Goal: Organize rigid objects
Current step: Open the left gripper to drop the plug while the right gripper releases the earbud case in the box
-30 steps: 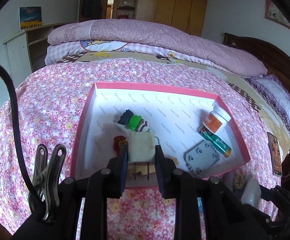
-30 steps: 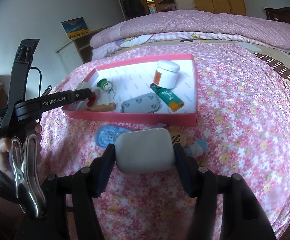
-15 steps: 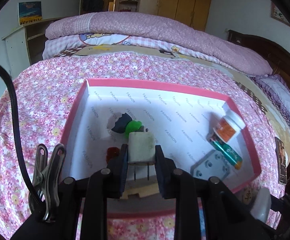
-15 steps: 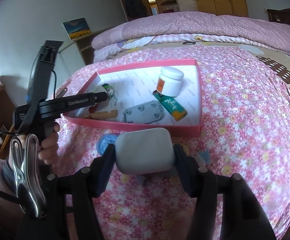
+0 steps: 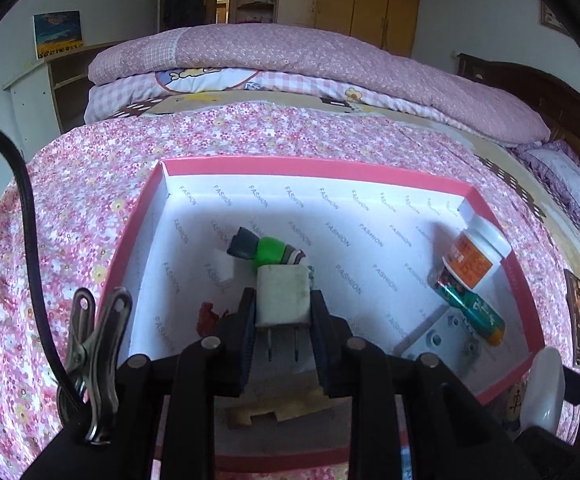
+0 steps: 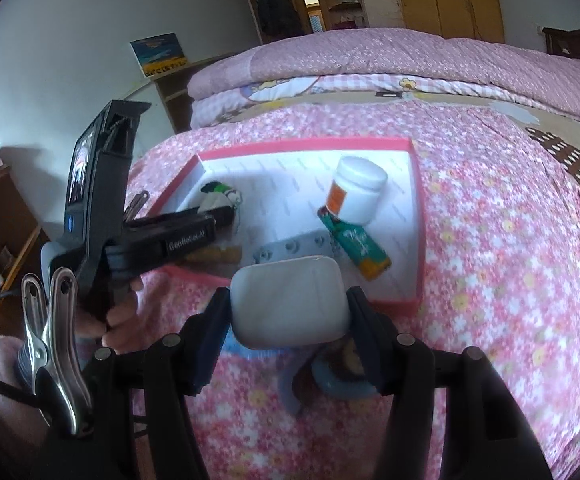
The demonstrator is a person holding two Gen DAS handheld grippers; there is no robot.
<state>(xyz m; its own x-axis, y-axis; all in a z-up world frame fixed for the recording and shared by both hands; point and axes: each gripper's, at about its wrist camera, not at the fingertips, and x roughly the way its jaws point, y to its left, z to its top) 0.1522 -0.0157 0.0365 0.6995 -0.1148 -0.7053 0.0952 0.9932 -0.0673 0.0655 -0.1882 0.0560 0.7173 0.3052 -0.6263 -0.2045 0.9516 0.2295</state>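
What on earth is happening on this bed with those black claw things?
Someone is tidying small hard objects into a pink box on the flowered bedspread, with a handheld gripper in each hand. The left gripper holds a white plug adapter over the box. The right gripper clamps a white rounded case just outside it. A white jar, green tube and grey plate already lie inside.

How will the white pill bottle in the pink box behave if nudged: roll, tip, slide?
The pill bottle is already tilted, propped on the green lighter, so a nudge would likely topple it. Its round body would probably roll once down. The plastic looks smooth, so possibly slippery; the pink box wall should stop it.
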